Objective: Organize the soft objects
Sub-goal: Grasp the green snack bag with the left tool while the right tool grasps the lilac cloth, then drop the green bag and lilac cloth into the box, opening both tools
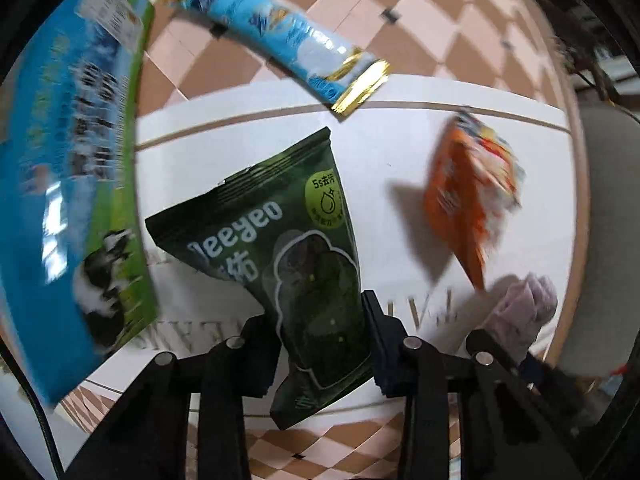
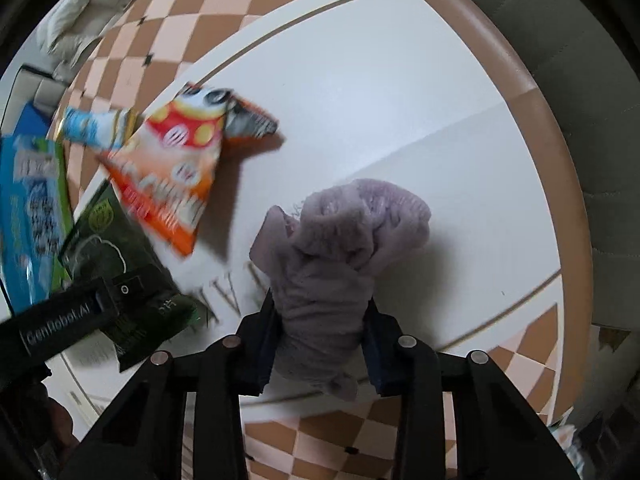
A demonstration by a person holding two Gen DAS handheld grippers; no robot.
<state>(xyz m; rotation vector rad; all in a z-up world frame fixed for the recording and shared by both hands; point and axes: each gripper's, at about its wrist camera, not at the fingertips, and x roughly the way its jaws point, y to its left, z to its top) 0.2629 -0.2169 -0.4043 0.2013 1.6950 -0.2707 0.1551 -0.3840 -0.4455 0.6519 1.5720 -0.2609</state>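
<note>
My left gripper is shut on a dark green snack pouch and holds it over the white table top. The pouch also shows in the right wrist view with the left gripper's body across it. My right gripper is shut on a crumpled lilac cloth, which hangs between the fingers above the table; the cloth also shows at the lower right of the left wrist view. An orange snack bag lies on the table between the two grippers.
A blue and green bag with a cow picture is at the left. A light blue wrapper with gold ends lies at the back. The table has a brown rim and checkered border. A grey seat is at the right.
</note>
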